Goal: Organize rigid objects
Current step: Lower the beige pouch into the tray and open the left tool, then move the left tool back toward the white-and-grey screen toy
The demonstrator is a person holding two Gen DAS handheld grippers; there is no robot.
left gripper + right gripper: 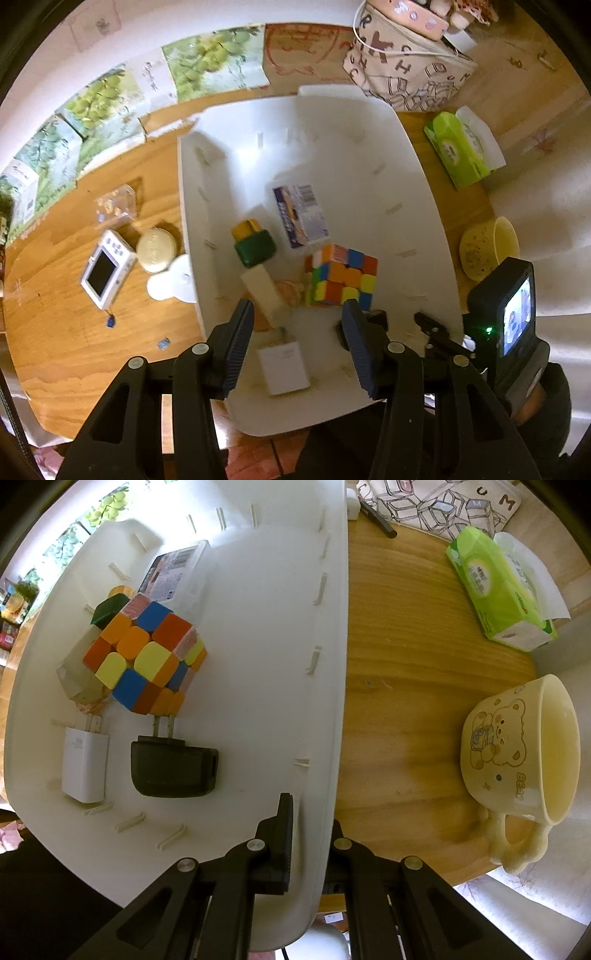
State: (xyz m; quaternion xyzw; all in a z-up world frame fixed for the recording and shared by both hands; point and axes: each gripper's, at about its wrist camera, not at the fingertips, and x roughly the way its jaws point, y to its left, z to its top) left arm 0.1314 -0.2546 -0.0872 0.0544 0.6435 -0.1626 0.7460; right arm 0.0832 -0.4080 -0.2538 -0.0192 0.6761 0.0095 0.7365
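A white plastic bin [369, 155] lies on the wooden table. It holds a colourful puzzle cube [341, 275], a blue-and-white box [301, 216], a green and yellow block [255, 243], a beige block [264, 291] and a white charger [284, 367]. My left gripper [299, 332] hovers open over the bin's near part, nothing between its fingers. In the right wrist view, my right gripper [314, 830] is shut on the bin's side wall [325, 701], one finger inside, the other outside. A black charger [173, 770] lies beside the white charger [85, 768], below the cube [147, 657].
Left of the bin lie a white camera [107, 267], a round gold tin [157, 249] and a clear plastic case [116, 203]. To its right are a green tissue pack [498, 587] and a yellow bear mug [524, 746]. A patterned bag [406, 66] stands behind.
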